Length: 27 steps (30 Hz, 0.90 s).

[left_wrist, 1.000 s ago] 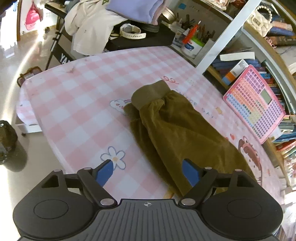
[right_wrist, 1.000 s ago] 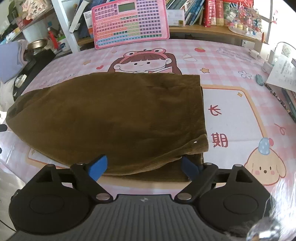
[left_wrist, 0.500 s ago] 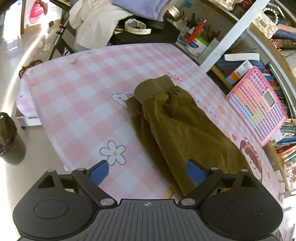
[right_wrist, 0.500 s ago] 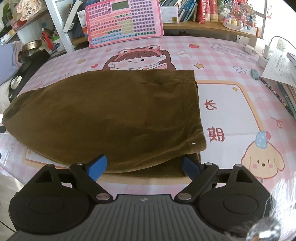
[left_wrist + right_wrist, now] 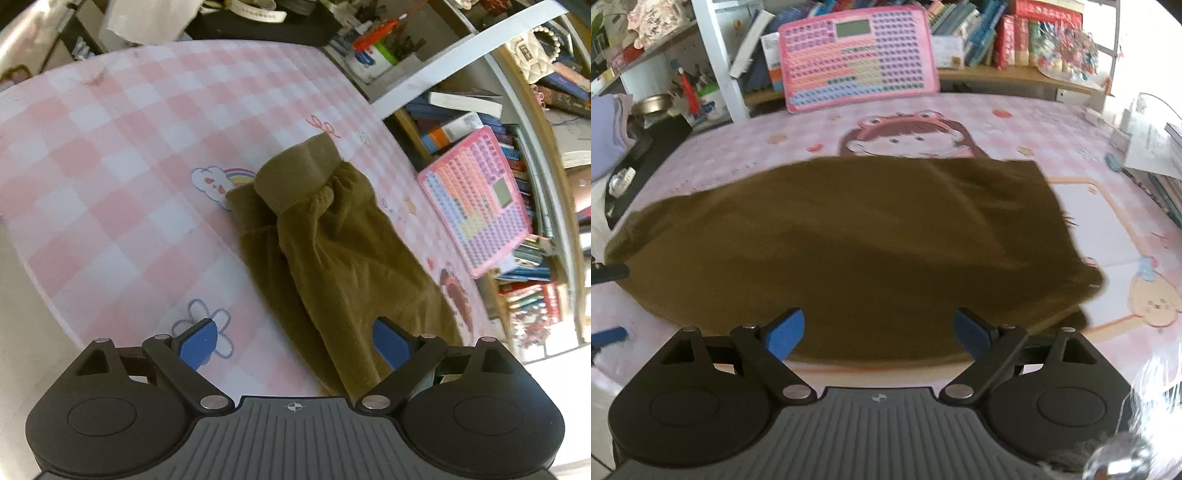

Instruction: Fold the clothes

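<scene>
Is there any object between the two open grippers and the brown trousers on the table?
Nothing visible. The left gripper and right gripper both hang open right above the brown trousers, with only the bare pink tablecloth around them.

left hand-held gripper widened, closer over olive trousers

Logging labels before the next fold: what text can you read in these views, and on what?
No text can be read in either view.
Key marks on the toy keyboard: too small.
Titles on the book spines: blurred.
Print on the tablecloth beside the trousers: blurred, partly covered.
Print on the paper: too small.
</scene>
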{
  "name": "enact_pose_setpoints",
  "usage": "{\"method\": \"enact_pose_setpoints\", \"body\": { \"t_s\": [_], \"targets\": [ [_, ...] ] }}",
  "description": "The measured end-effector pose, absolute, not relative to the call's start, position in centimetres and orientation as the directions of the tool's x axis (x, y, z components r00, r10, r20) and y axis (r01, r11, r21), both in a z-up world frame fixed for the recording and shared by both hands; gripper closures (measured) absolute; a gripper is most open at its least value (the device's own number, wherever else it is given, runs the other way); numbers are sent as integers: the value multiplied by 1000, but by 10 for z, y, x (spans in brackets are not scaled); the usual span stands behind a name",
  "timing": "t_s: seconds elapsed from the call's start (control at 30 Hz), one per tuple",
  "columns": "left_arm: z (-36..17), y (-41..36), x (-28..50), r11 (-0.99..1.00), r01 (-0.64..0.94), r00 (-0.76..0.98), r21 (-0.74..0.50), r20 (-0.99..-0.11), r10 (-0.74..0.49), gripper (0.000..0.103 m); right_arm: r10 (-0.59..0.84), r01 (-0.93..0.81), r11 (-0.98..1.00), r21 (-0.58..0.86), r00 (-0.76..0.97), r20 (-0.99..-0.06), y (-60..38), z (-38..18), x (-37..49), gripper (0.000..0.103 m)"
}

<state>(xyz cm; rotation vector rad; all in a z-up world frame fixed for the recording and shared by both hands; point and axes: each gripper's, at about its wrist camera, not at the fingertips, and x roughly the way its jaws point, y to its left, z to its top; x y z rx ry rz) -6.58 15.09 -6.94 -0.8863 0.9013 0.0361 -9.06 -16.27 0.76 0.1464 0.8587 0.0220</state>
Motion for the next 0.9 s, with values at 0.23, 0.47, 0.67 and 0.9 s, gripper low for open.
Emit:
{"method": "enact_pose_setpoints", "body": {
  "t_s": [0.23,0.47,0.67,0.9],
  "targets": [
    [-81,169,-60,536,-358,671,-764,-610,-421,10,79,-79,996,33,703,-707,-76,5,-70,15],
    [-94,183,-57,438,-336,693,-834,-534,-485,11,65,-149,987,-66,734,-676,-27,2,-50,15],
    [-97,183,-50,411,-330,704,-850,-512,-492,11,75,-182,979,-89,734,-675,-5,2,-33,15],
    [-98,175,-35,418,-325,703,-849,-512,-494,12,63,-237,961,-141,686,-725,15,-15,-22,16]
  ]
}}
